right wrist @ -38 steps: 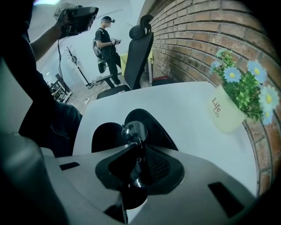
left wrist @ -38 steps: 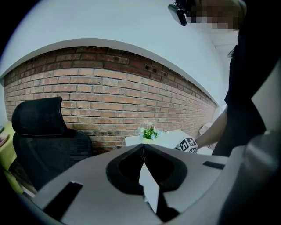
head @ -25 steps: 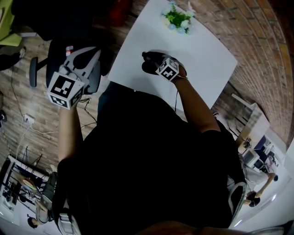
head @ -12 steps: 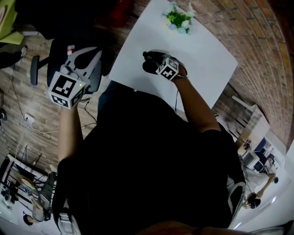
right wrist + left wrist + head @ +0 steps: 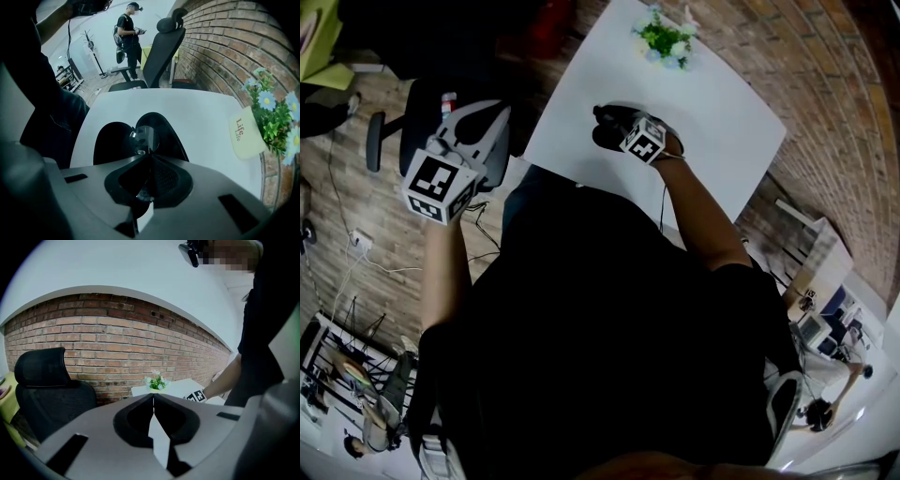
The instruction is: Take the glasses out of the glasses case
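White table (image 5: 722,112), one corner toward us. Black office chair (image 5: 44,390) stood off its left side, against the brick wall.

Left gripper (image 5: 153,395) was held off the table over the chair. Its jaws were closed tip to tip with nothing between them, so it had no part in the job.

Right gripper (image 5: 149,154) was down on the table over the glasses case (image 5: 112,140). The case lay open, two dark halves side by side near the table's near edge. The jaws were closed on the glasses (image 5: 144,138). One clear lens stood just past the tips, and a bit of the frame showed pinched deeper between the pads.

Progress, as we judged it: case open, glasses gripped, but the lens sat directly above the case. We could not tell whether the glasses had left the lining. Left to do: lift them clear and set them down apart from the case.

What each view gave us:
- Only the right gripper view showed the lens and the grip. It also showed the "Life" label on the flower pot (image 5: 246,131) and a person (image 5: 127,33) standing far off.
- In the head view the marker cube covered most of the case and no glasses showed. It alone showed both grippers together, well apart.
- The left gripper view showed the table only distantly.
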`<state>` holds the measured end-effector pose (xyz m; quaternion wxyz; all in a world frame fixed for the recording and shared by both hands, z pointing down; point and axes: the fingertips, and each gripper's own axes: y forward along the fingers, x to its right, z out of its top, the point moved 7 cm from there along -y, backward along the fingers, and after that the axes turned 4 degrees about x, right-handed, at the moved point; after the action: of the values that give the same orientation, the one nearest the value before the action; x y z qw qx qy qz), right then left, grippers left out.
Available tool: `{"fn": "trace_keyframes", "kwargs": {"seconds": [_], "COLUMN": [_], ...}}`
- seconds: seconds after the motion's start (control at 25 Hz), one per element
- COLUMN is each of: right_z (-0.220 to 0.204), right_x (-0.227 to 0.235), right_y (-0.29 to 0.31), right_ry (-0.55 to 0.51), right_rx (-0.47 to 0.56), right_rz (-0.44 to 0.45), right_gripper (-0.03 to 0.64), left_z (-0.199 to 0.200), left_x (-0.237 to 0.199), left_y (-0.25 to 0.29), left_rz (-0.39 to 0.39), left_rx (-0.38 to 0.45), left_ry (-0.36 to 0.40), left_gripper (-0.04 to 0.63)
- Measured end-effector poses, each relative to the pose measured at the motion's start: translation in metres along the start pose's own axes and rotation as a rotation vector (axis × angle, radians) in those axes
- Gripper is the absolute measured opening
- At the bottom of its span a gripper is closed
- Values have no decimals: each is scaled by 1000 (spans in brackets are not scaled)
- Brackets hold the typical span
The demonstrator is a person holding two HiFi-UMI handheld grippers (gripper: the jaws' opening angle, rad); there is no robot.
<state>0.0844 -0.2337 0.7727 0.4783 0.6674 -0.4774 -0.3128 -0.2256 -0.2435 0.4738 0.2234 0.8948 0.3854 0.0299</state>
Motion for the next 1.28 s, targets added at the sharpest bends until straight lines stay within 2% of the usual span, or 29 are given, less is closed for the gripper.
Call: {"fn": "trace_keyframes", "kwargs": {"seconds": [0.76,0.96,1.28], "right_z": [-2,-1,-1], "right_x": [0,-1,-4], "right_y": [-7,-11,-23], "right_ry": [-13,-14,-21], "right_rx": [4,18,52], "right_rz": [-9,-12,-35], "right_gripper": [25,25,25], "left_z": [5,10,11], "left_x": [10,15,30], "left_y": [-9,-14,-22], "left_rz": [6,24,30], "left_rx": [12,-3,11], "left_ry": [31,17,37], "left_gripper": [11,11,11]}}
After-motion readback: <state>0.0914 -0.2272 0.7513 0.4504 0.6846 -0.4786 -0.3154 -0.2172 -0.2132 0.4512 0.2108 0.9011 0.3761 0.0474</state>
